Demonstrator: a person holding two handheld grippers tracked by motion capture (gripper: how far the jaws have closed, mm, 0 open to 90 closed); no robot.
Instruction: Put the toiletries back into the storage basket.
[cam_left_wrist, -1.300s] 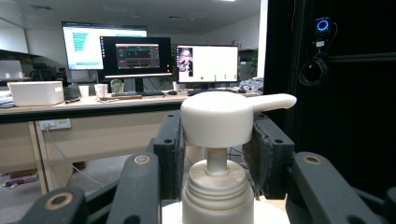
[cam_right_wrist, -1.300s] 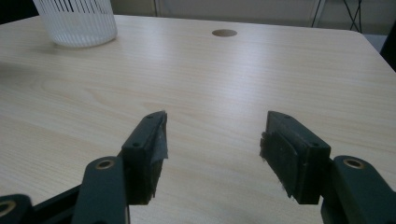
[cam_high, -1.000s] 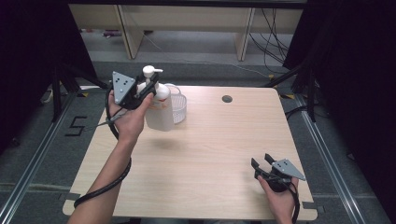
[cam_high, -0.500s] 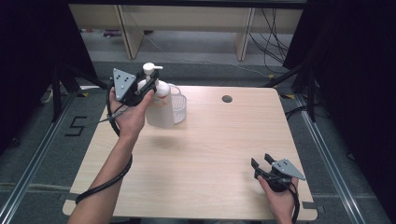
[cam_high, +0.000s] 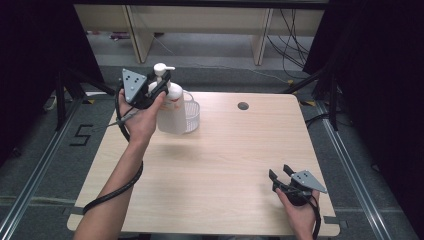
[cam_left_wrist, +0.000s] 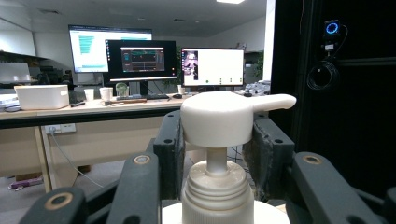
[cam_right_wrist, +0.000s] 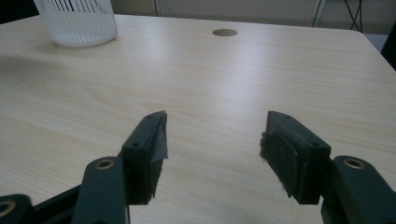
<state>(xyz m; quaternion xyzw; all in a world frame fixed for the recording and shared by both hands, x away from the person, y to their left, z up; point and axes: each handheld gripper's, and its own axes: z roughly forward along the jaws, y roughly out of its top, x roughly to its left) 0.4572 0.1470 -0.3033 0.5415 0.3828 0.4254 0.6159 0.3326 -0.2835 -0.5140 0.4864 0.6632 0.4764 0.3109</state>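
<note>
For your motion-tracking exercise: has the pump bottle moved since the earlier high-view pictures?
No. The pump bottle keeps its place against the white basket and the table hole.

pump bottle (cam_high: 171, 107): white head, collar and body, small red mark on the label | basket (cam_high: 191, 114): white, slatted in thin vertical stripes | table (cam_high: 225, 165): pale wood grain, one dark round hole | left gripper (cam_high: 159, 88): black jaws, grey plate with dark dots | right gripper (cam_high: 281, 174): black jaws, grey plate

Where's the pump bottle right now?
High view: pump bottle at the table's far left, left gripper at its neck, white basket just behind it.
</note>
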